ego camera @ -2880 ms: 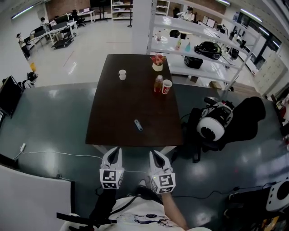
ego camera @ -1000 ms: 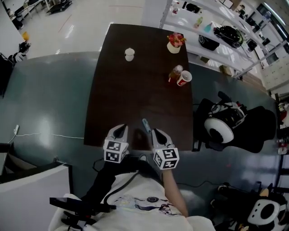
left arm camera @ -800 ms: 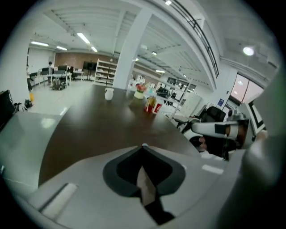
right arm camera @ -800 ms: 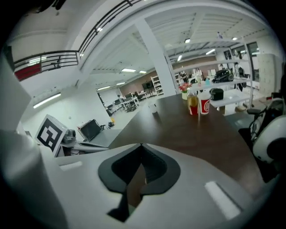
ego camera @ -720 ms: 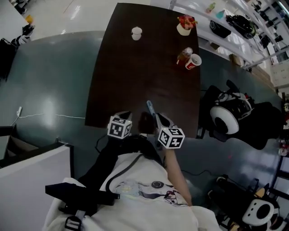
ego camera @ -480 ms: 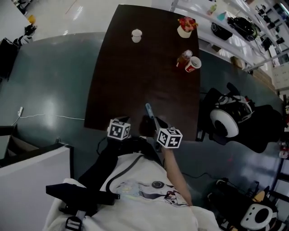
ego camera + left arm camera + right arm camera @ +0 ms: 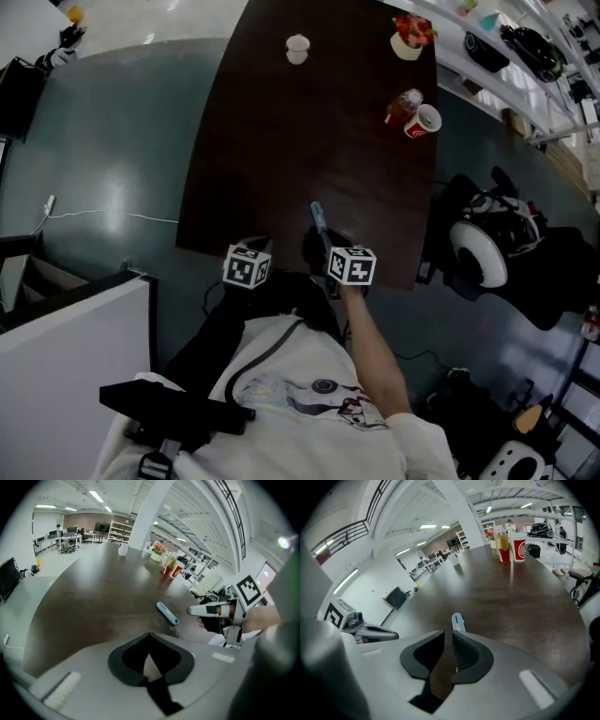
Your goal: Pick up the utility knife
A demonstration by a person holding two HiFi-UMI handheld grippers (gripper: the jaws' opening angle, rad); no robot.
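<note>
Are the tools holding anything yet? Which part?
Nothing is held. The right tool has just been opening its jaws, nothing between them; the utility knife lies on the table just ahead. The left tool is shut and empty.

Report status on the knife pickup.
Right gripper just opening, nothing between jaws. Left gripper shut. Utility knife on table just ahead of right gripper. Nothing in the way.

A light blue utility knife lies just ahead of the right tool, whose pale grey jaws with black pads have just been opening, nothing between them. The left tool is the same grey and black. Both bear black-and-white square markers. The tabletop is dark brown. Far ahead of the tools stands a red-and-white cup.
</note>
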